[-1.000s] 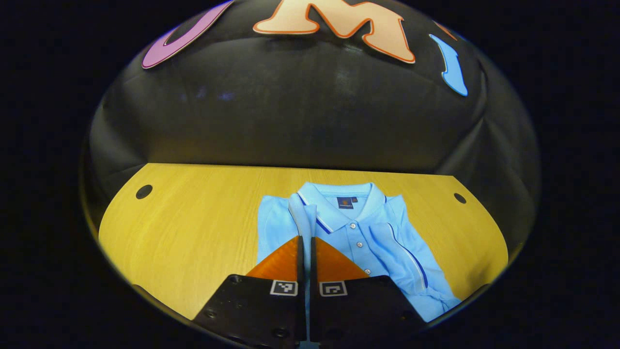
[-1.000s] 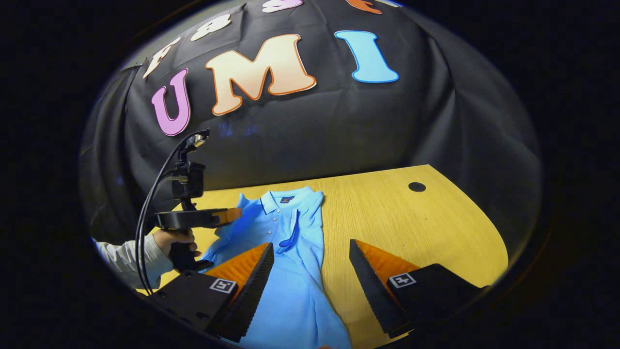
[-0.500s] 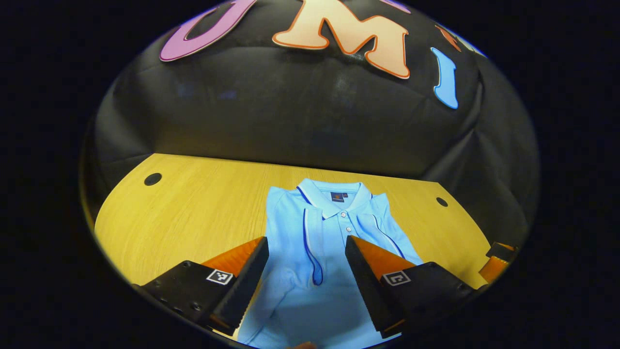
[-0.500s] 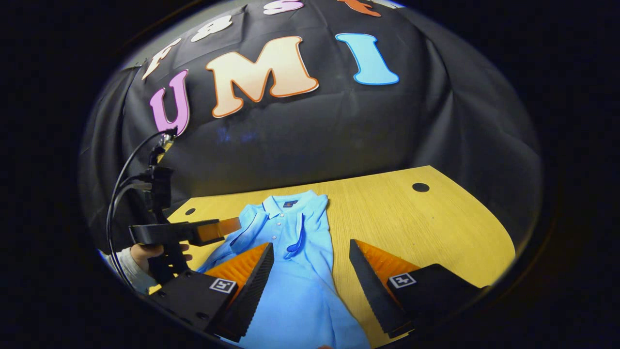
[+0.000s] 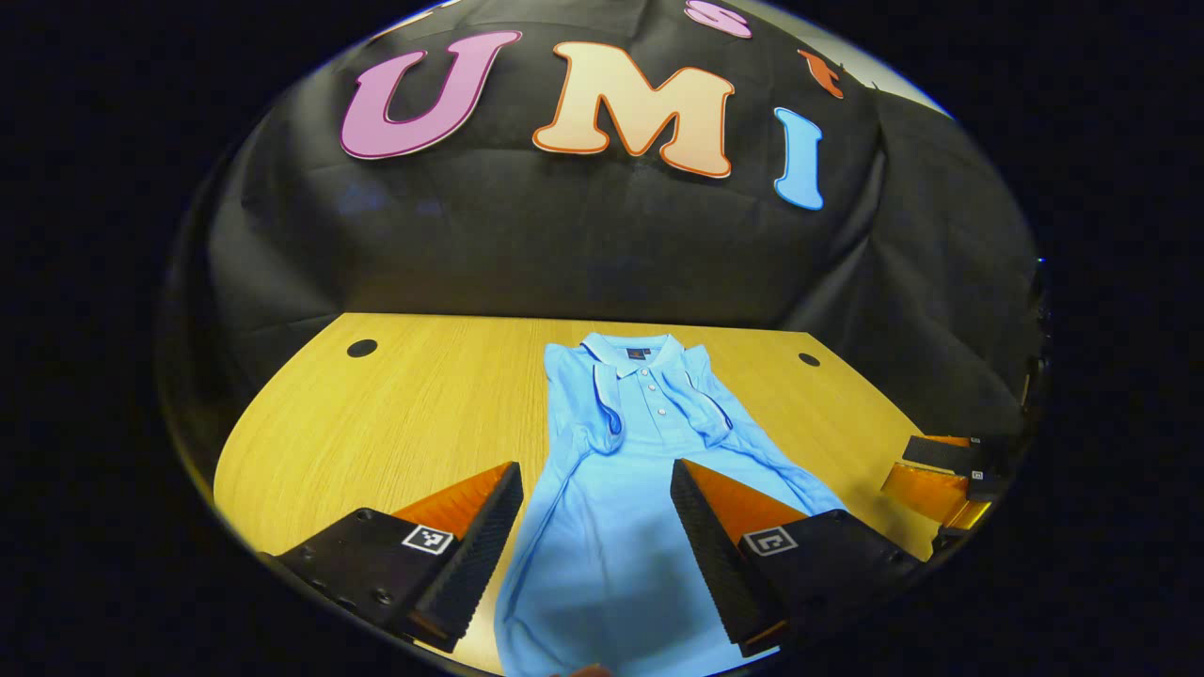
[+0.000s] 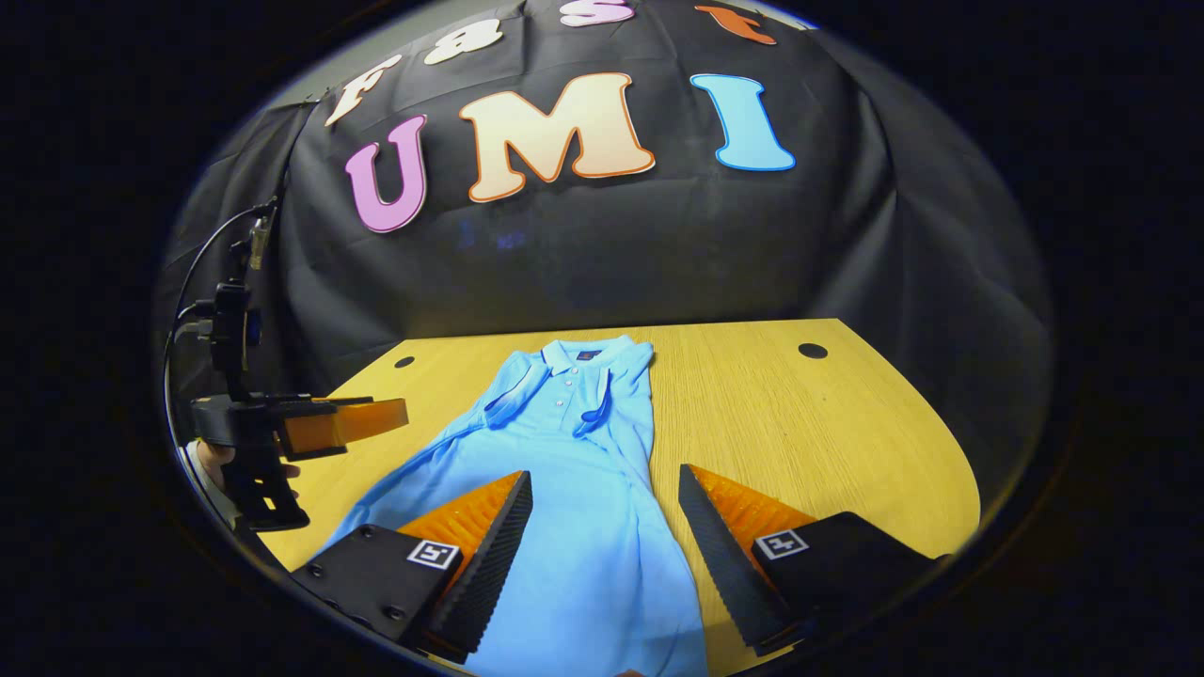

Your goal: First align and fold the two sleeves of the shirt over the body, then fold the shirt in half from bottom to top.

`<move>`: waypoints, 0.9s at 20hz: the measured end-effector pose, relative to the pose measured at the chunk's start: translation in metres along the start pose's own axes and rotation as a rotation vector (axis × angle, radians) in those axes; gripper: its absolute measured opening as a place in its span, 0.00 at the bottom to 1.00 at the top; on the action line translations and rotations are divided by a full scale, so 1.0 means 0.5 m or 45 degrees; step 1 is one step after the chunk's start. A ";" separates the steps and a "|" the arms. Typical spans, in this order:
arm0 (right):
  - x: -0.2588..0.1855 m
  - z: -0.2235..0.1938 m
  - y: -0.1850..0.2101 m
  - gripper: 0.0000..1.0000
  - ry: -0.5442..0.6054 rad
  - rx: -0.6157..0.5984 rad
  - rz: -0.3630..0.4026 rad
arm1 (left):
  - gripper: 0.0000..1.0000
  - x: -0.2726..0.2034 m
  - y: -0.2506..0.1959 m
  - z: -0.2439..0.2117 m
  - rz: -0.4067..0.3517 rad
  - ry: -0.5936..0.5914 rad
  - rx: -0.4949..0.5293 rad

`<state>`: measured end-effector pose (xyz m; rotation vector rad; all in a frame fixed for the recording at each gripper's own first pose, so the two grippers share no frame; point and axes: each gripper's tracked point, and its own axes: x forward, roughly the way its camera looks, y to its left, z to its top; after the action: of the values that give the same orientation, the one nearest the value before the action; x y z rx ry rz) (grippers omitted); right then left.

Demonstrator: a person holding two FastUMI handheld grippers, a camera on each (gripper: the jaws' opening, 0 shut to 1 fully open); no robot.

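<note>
Both claws gaping wide, gripping nothing.
Shirt [image 5: 649, 470] is lying lengthwise on surface [image 5: 395, 414], collar [image 5: 632, 355] pointing toward wall; left claw [image 5: 596, 536] and right claw [image 6: 605, 545] are hovering over hem end.

A wooden table [image 5: 414, 404] with a yellowish grain and rounded corners stands against the black cloth wall. Near each far corner sits a small dark round hole [image 5: 361, 348], the other hole [image 5: 809, 359] on the opposite side. A light blue polo shirt [image 5: 621, 489] lies flat on the table, roughly midway between the side edges, collar toward the far edge, hem reaching the near edge. Both sleeves lie folded in over the chest.
</note>
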<state>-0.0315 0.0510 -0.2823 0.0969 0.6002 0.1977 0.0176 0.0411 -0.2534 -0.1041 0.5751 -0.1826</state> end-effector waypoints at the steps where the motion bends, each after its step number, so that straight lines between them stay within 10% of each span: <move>1: -0.014 -0.016 -0.002 0.94 0.011 -0.006 0.000 | 0.95 -0.021 0.004 -0.013 0.005 0.004 0.011; 18: -0.184 -0.284 -0.059 0.98 0.271 -0.107 -0.136 | 0.96 -0.240 0.040 -0.331 0.065 0.258 0.189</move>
<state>-0.1821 0.0073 -0.3526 -0.0379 0.8057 0.1301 -0.1690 0.0770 -0.3308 0.0741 0.7631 -0.1866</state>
